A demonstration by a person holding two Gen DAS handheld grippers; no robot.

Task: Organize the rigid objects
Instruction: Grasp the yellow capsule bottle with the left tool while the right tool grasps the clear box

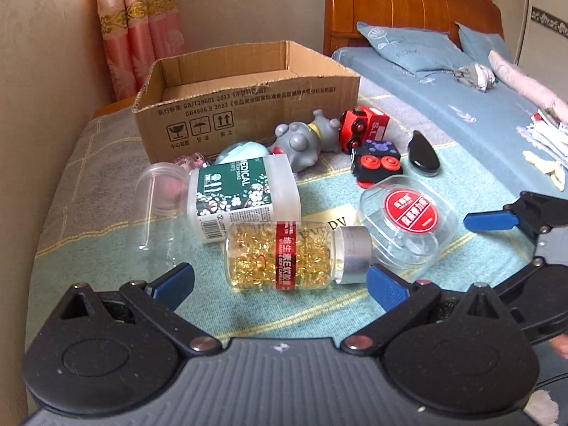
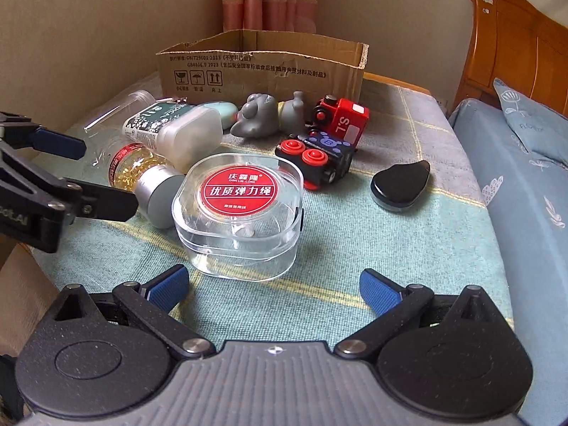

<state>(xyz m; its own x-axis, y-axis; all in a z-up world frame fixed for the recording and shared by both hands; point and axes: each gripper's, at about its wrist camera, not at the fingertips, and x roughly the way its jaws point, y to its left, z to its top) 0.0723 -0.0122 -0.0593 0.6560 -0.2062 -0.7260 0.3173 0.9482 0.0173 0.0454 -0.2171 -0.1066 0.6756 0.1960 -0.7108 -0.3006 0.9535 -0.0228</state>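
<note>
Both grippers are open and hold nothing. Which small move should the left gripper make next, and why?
Probably the left gripper should ease forward and close on the capsule bottle. The bottle lies on its side right between the open fingers, nearest of all the items, and the cardboard box behind looks ready to receive it. The right gripper faces the clear plastic case.
</note>
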